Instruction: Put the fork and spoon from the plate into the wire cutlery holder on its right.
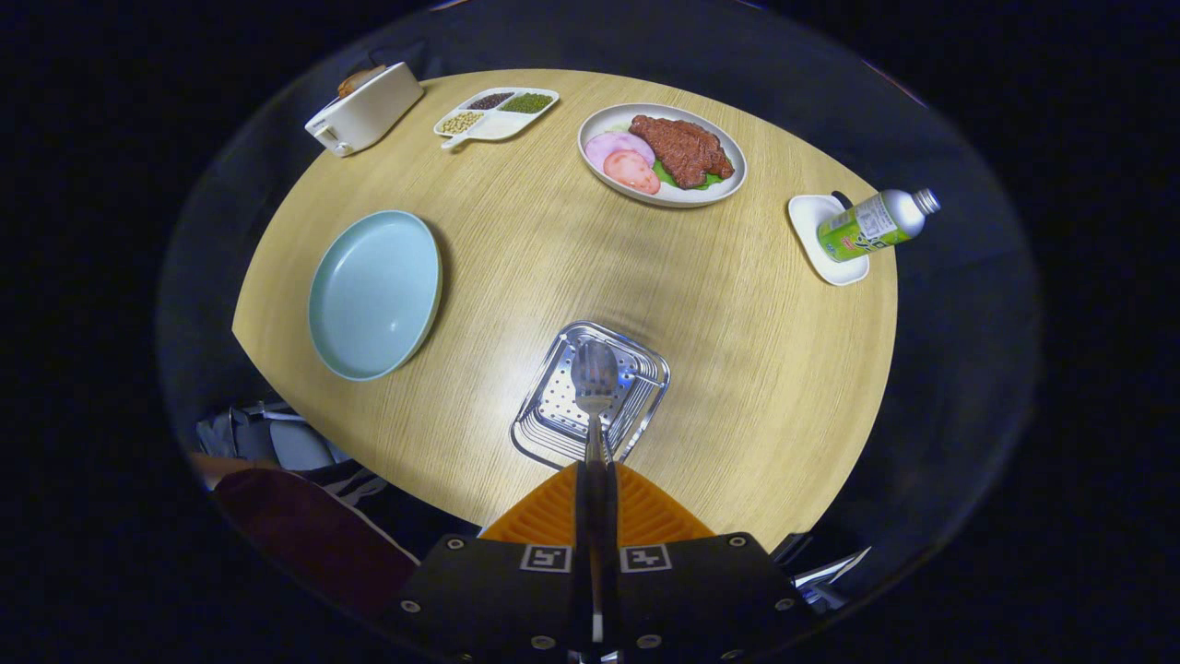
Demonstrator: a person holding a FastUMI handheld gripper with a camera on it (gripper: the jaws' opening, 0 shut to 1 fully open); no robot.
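Gripper view shows the jaws closed on the handle of a utensil [595, 387], seemingly the spoon, hanging above the wire cutlery holder [645, 406] on the tabletop [737, 314], right of the empty plate [373, 295]; next, probably lower and release.

Orange ribbed fingers [553, 512] on the gripper [597, 480]; silver spoon [595, 378]; shiny perforated cutlery holder [636, 415]; pale blue plate [375, 293]; light woodgrain table [737, 369]; white toaster [364, 109].
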